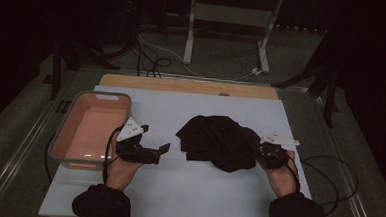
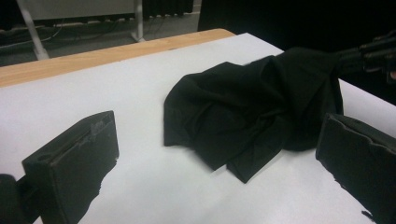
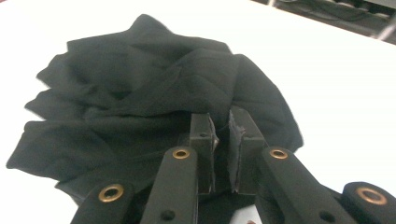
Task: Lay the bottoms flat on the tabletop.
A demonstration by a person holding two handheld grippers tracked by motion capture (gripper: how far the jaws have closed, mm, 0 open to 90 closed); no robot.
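Black cloth (image 1: 219, 142) is heaped mid-surface (image 1: 176, 198) | right tool (image 3: 222, 140) is pinched tight on its near edge | left tool (image 1: 161, 149) is held wide open, empty, beside pink tub (image 1: 61, 146) | lift should be kept slow so the fold is not lost

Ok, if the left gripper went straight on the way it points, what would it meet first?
Most likely the crumpled black cloth: it lies ahead between the left gripper's open jaws, across bare white tabletop. Depth is hard to judge.
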